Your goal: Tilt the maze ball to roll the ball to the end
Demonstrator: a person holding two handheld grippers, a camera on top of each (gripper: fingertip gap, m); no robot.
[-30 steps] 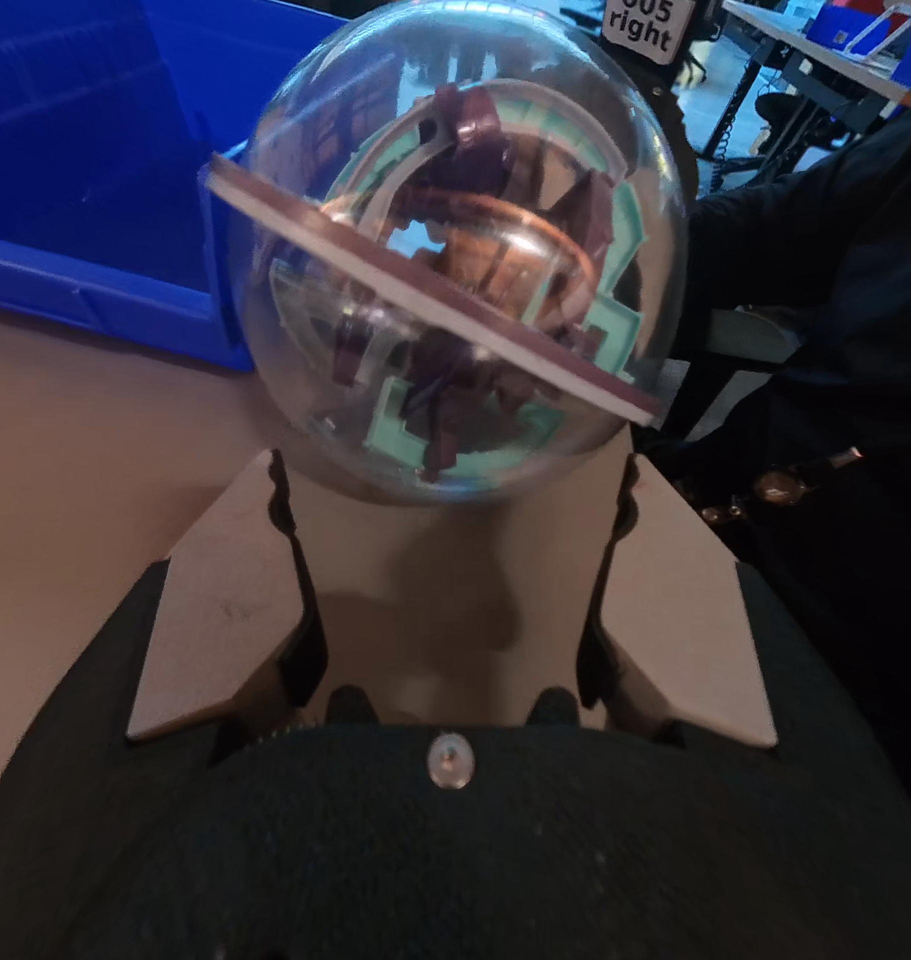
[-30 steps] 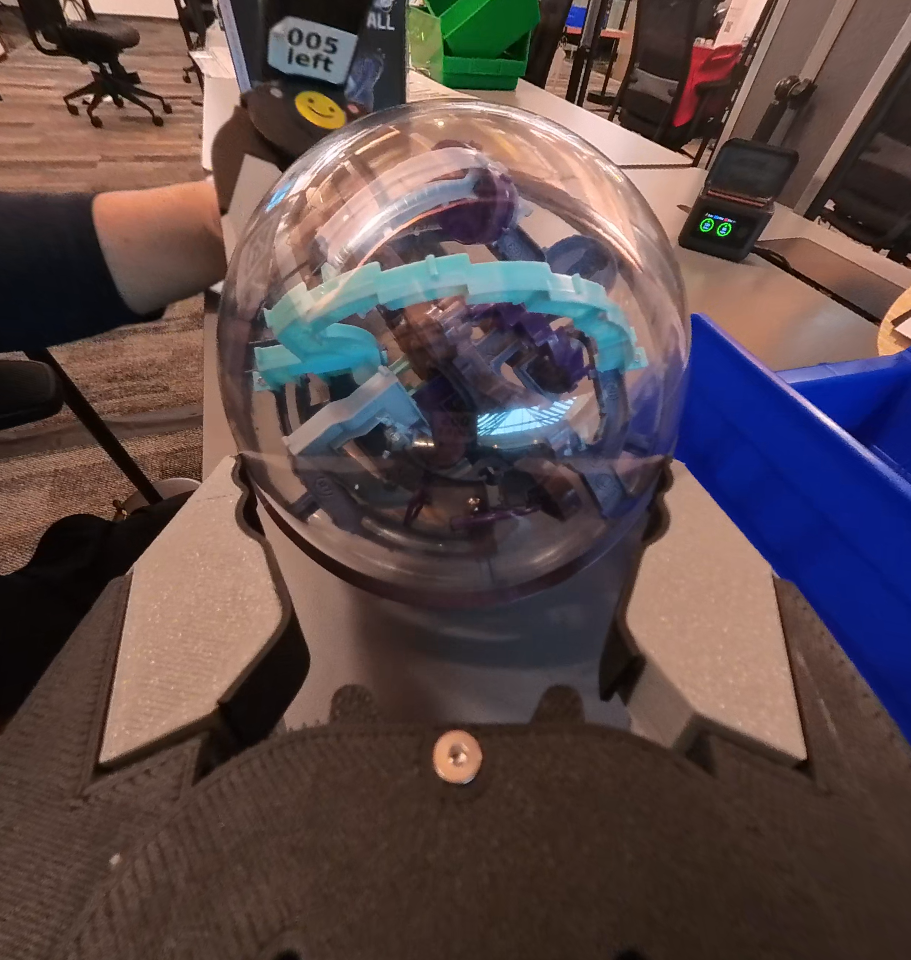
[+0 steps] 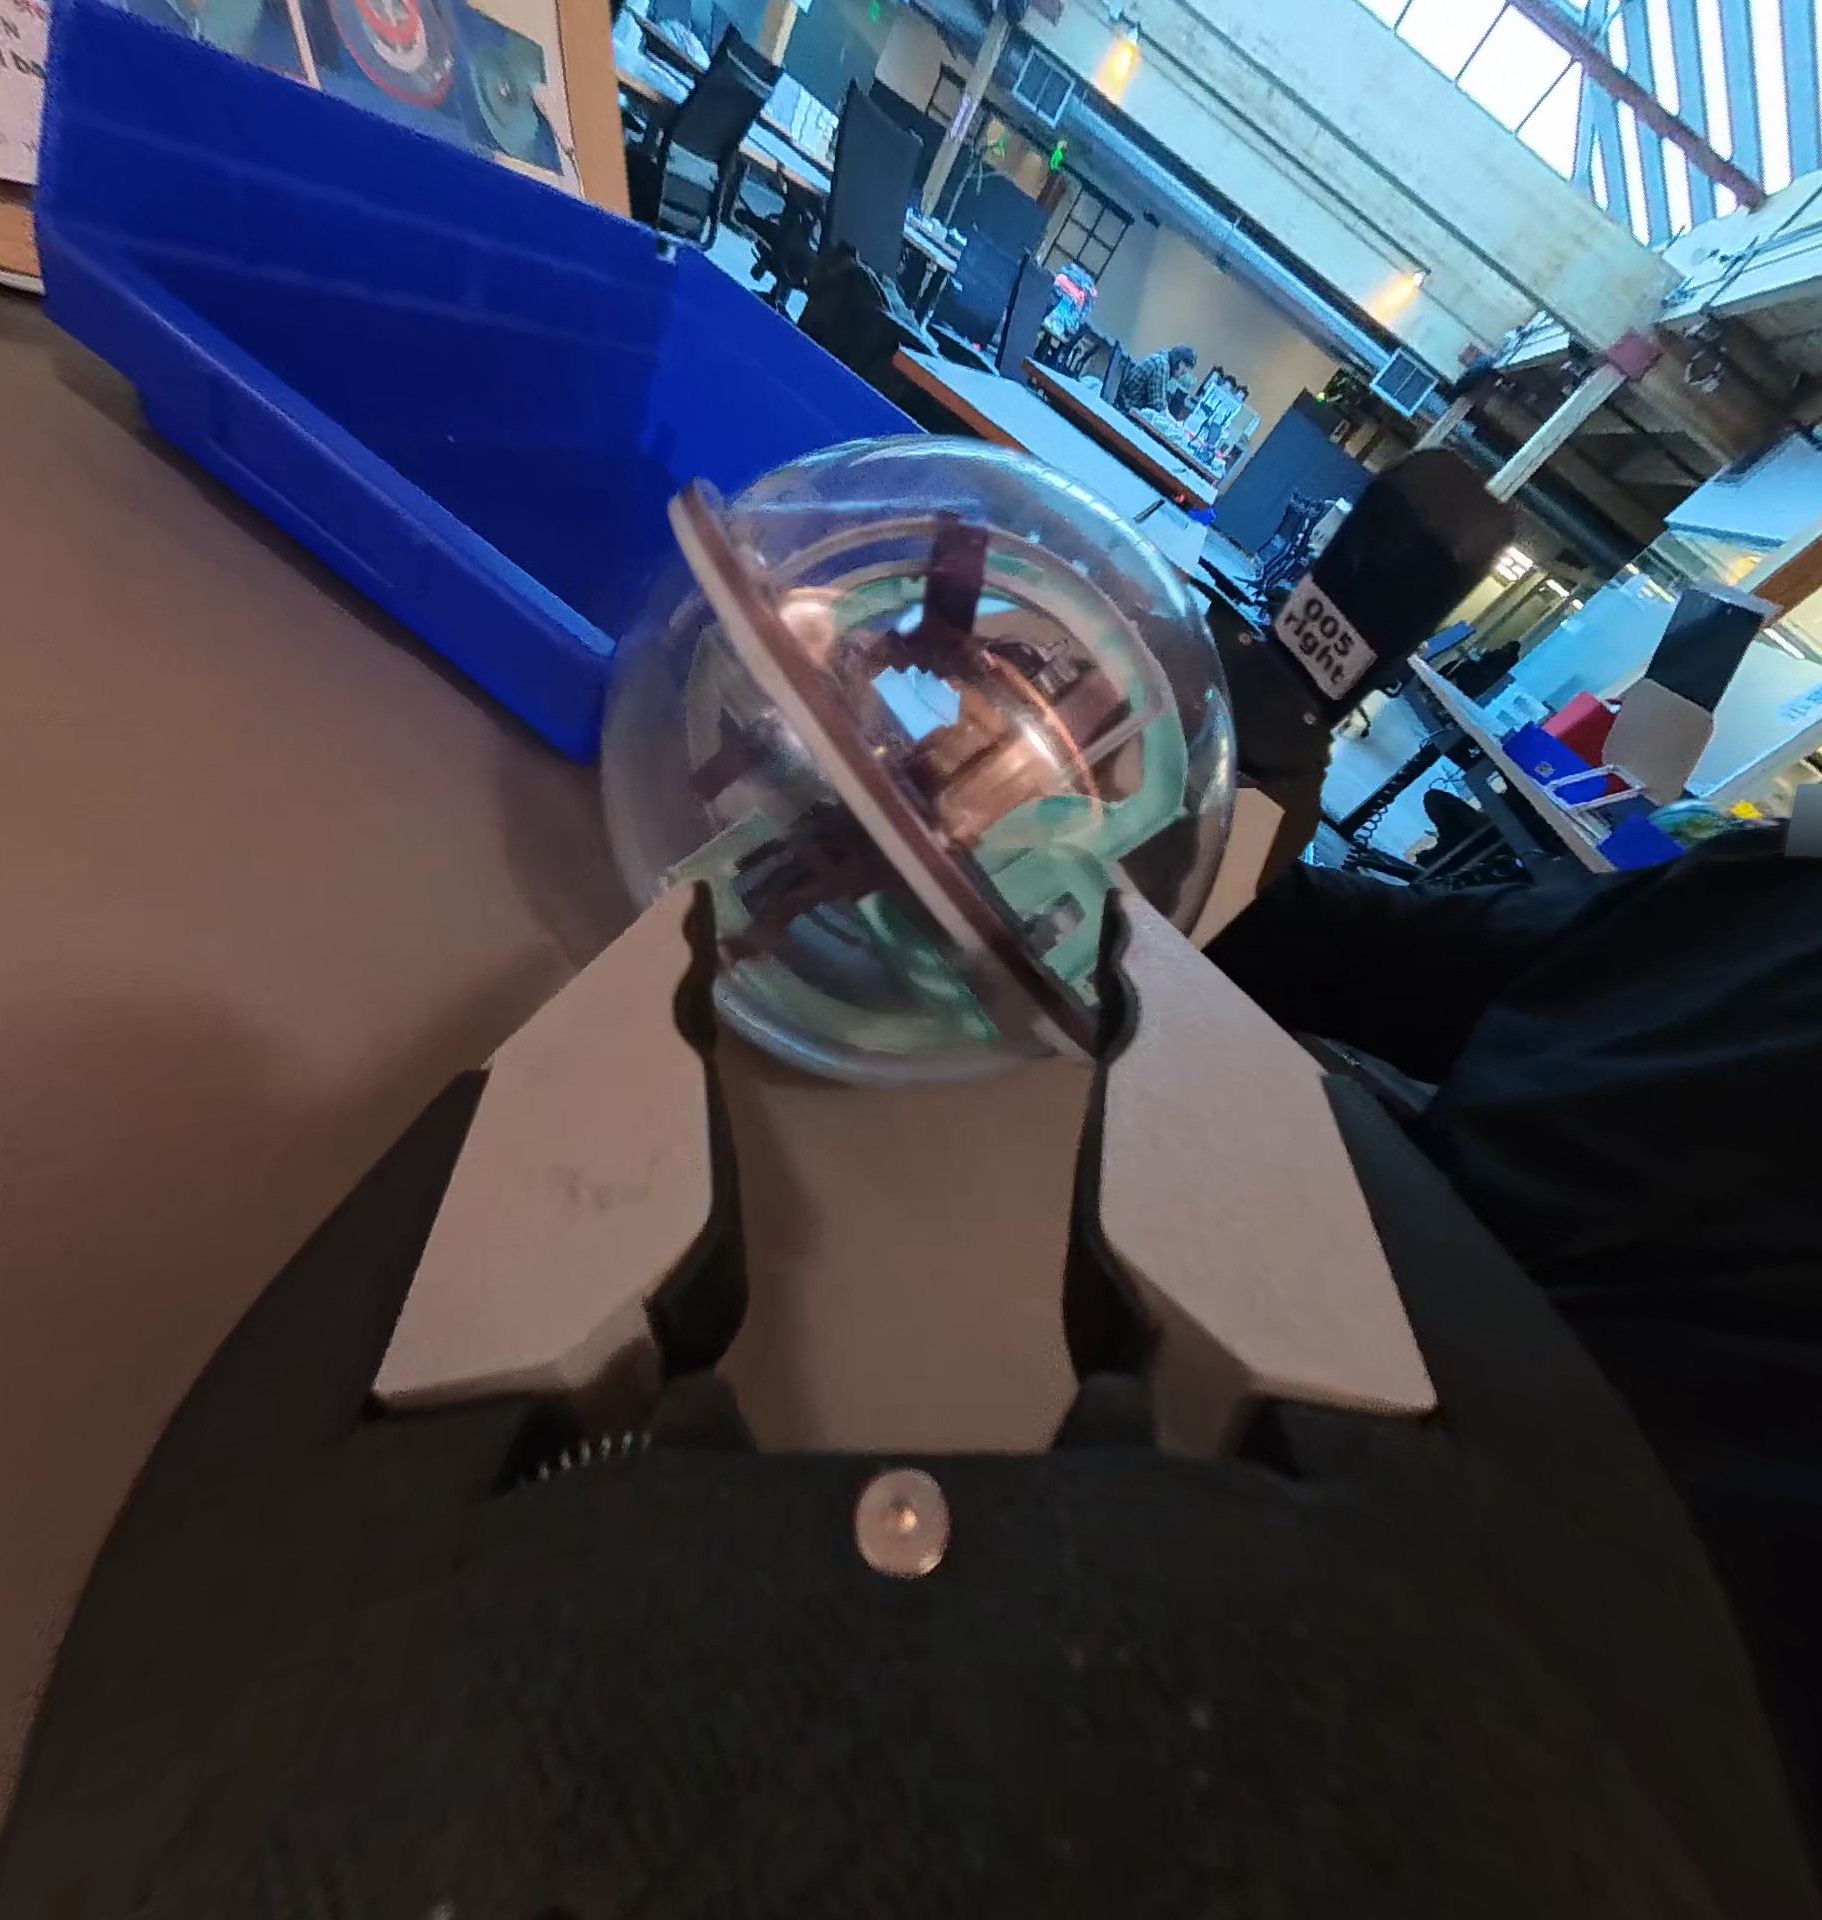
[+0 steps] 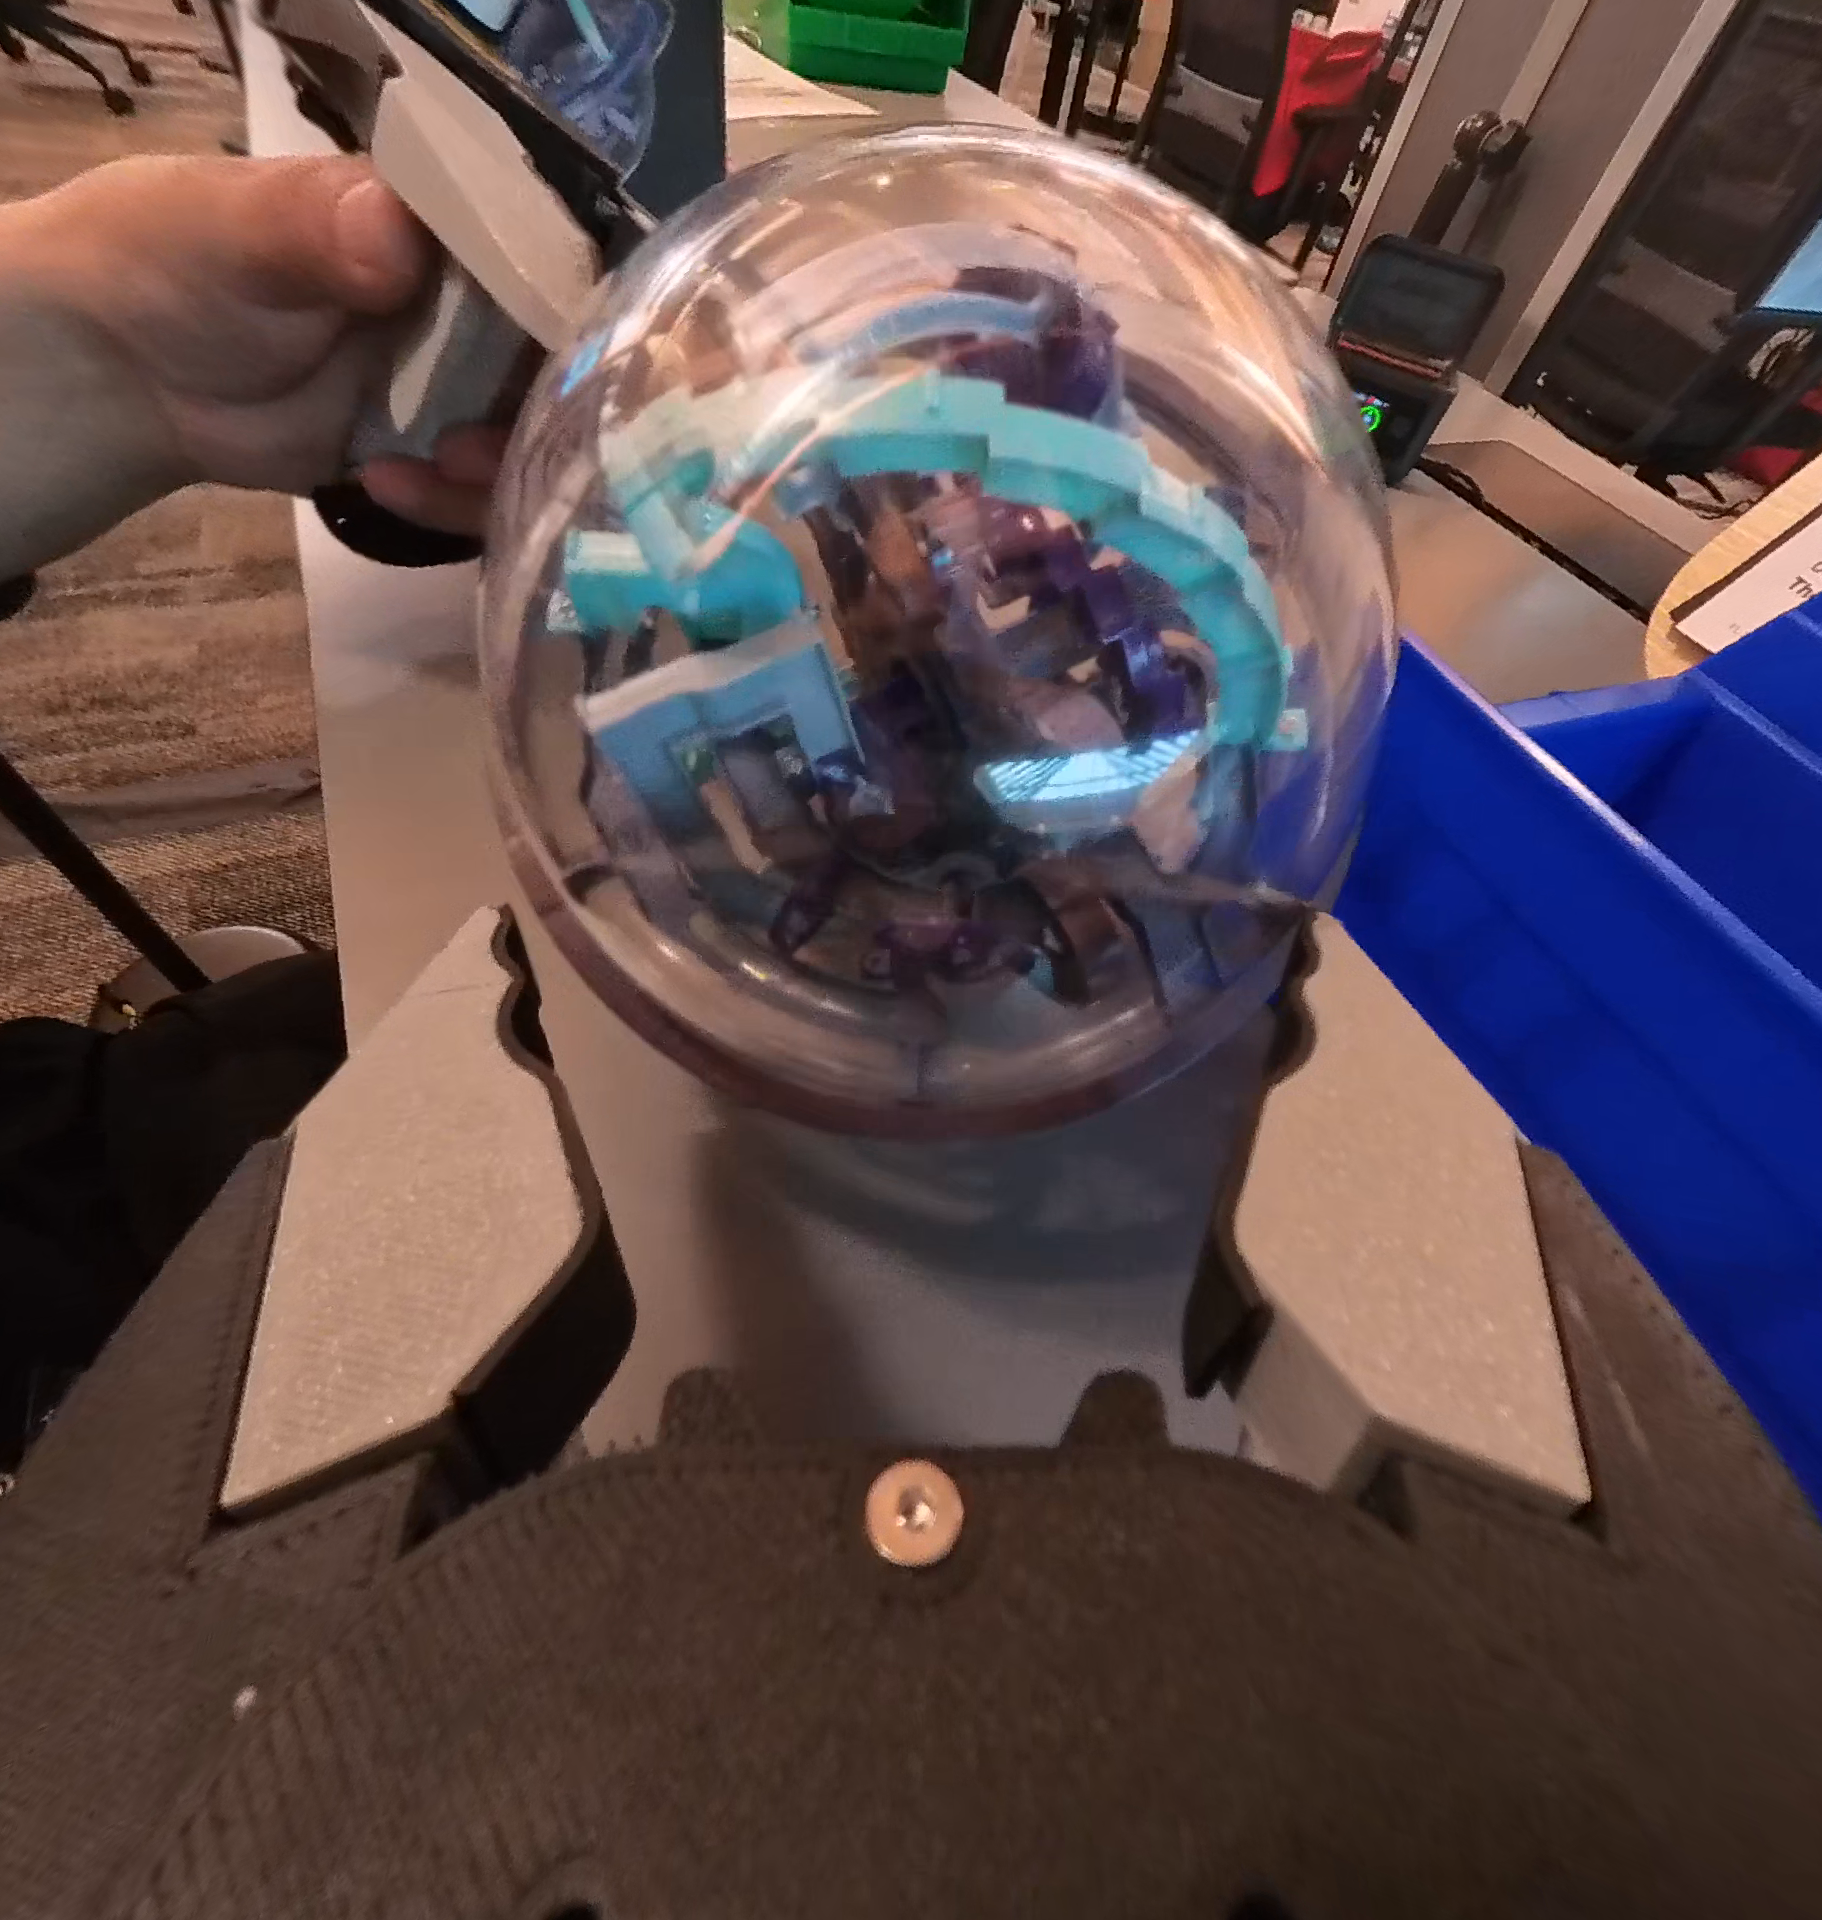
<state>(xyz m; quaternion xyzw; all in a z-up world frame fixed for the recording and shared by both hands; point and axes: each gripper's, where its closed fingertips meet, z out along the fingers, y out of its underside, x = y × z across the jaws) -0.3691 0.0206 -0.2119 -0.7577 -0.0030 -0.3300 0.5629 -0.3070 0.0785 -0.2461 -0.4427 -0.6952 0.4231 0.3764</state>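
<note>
Grey tabletop (image 4: 450, 790), clear maze ball (image 4: 938, 623), teal and purple tracks, dark equator rim

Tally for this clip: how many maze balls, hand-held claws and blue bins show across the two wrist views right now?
Maze ball: 1
Claws: 2, the left claw and the right claw
Blue bin: 1
Total: 4
</note>
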